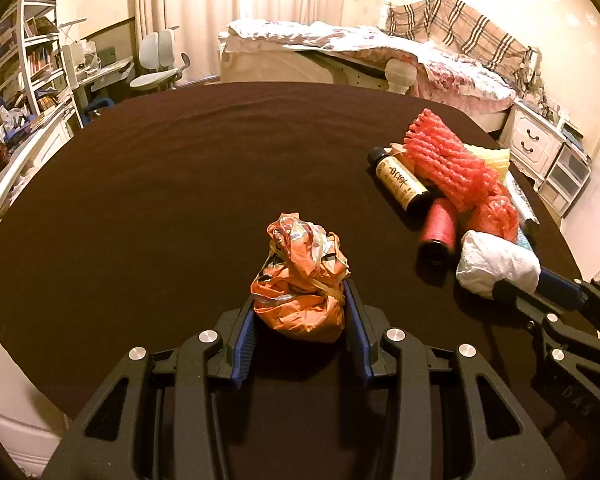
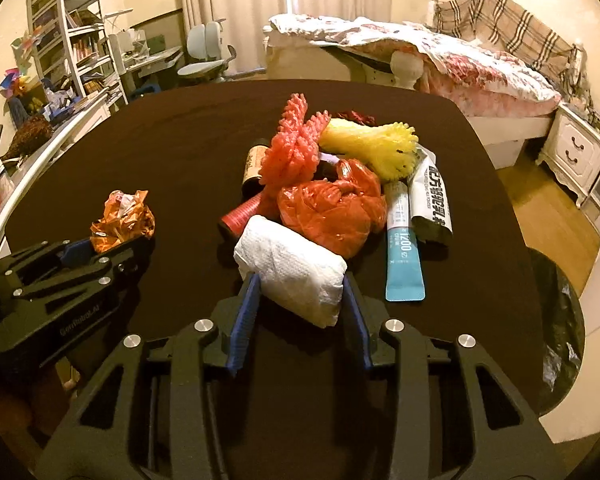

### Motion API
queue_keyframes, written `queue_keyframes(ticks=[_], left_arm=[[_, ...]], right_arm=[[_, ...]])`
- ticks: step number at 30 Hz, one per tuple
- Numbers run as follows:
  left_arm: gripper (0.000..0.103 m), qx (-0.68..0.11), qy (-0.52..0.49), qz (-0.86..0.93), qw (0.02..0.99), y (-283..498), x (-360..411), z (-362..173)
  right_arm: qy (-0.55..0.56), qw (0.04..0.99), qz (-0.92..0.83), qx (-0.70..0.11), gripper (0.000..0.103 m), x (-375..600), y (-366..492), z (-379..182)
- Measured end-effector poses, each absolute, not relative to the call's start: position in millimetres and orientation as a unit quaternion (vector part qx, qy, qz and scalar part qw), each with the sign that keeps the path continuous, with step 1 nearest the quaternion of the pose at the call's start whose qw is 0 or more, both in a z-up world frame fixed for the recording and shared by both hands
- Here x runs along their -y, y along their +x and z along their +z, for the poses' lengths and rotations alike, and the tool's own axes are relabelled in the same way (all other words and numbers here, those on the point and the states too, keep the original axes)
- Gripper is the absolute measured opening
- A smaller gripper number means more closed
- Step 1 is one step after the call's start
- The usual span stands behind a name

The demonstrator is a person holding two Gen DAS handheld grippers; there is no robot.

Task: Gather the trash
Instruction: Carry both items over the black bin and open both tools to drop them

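My left gripper [image 1: 300, 300] is shut on a crumpled orange wrapper [image 1: 302, 276] on the dark table; it also shows in the right wrist view [image 2: 122, 218]. My right gripper [image 2: 300, 284] is shut on a wad of white paper towel [image 2: 292, 272], seen in the left wrist view [image 1: 496, 264] too. Behind the towel lies a trash pile: a red plastic bag [image 2: 334, 206], red foam netting [image 2: 292, 148], yellow foam netting [image 2: 376, 146], a black bottle [image 1: 400, 178], a red spool [image 1: 438, 226], a blue sachet [image 2: 404, 256] and a white sachet [image 2: 430, 200].
The dark table [image 1: 172, 184] curves to edges at left and right. A black bin bag [image 2: 560, 320] hangs past the table's right edge. A bed [image 2: 440, 60], a nightstand [image 2: 576, 152], a desk chair [image 1: 156, 64] and bookshelves [image 1: 32, 52] stand beyond.
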State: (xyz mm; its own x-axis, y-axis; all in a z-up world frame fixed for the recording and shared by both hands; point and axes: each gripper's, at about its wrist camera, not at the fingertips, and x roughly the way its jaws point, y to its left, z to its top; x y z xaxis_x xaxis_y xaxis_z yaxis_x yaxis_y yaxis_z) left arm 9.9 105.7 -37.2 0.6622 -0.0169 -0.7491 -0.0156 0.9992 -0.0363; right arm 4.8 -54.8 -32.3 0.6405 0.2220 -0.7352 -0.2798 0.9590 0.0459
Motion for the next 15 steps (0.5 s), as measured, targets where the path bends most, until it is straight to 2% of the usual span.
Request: queue_keyframes(ticks=[15], left_arm=[[0.040,-0.375,-0.017,-0.029,0.926,-0.9,-77.5,-7.2]], right_arm=[[-0.005,0.922,0.109,-0.372,0.038,96.8,-20.6,-1.4]])
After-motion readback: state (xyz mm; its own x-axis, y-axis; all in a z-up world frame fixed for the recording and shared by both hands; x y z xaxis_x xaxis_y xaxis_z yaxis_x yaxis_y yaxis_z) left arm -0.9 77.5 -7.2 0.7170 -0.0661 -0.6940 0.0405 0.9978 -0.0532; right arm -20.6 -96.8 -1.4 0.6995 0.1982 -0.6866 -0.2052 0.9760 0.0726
